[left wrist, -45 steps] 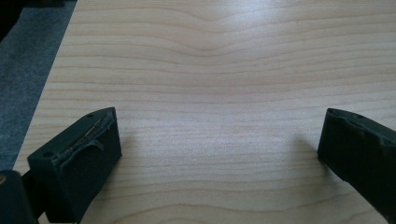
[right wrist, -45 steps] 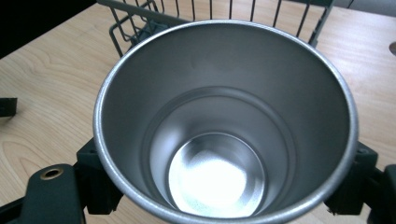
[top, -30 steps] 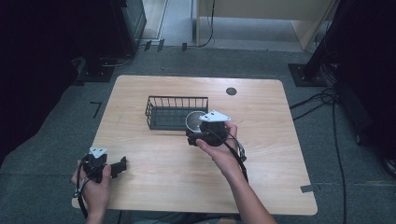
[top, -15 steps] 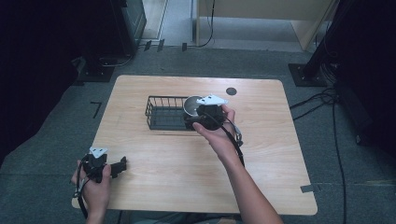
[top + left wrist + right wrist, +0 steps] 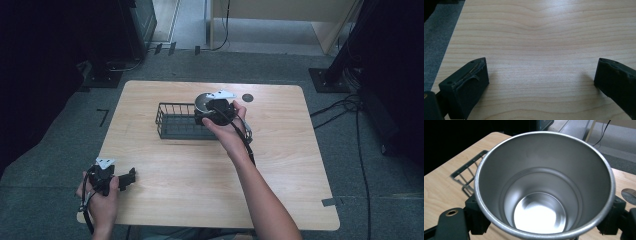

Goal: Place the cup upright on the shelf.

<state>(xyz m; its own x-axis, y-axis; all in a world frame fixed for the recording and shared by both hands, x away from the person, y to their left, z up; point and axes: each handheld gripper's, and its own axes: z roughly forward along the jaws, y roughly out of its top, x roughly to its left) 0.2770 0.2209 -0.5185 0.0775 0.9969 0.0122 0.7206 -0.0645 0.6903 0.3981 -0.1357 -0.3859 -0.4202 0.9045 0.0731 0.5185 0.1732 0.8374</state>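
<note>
A shiny metal cup (image 5: 544, 190) is held upright and empty in my right gripper (image 5: 207, 111), whose jaws are shut on its sides. In the high view the metal cup (image 5: 202, 101) hangs over the right end of a black wire basket (image 5: 177, 122) near the table's middle. The basket's rim (image 5: 466, 167) shows at the left behind the cup in the right gripper view. My left gripper (image 5: 127, 178) rests low at the table's front left corner, open, with bare wood between its fingers (image 5: 469, 82).
A light wooden table (image 5: 280, 150) stands on grey carpet. A small dark round disc (image 5: 247, 97) lies on the table behind and to the right of the basket. Cables and dark equipment stands ring the floor at the back and right.
My right gripper has carried the cup away from me and a little up, from in front of the basket to above its right end. The left gripper stayed still.
</note>
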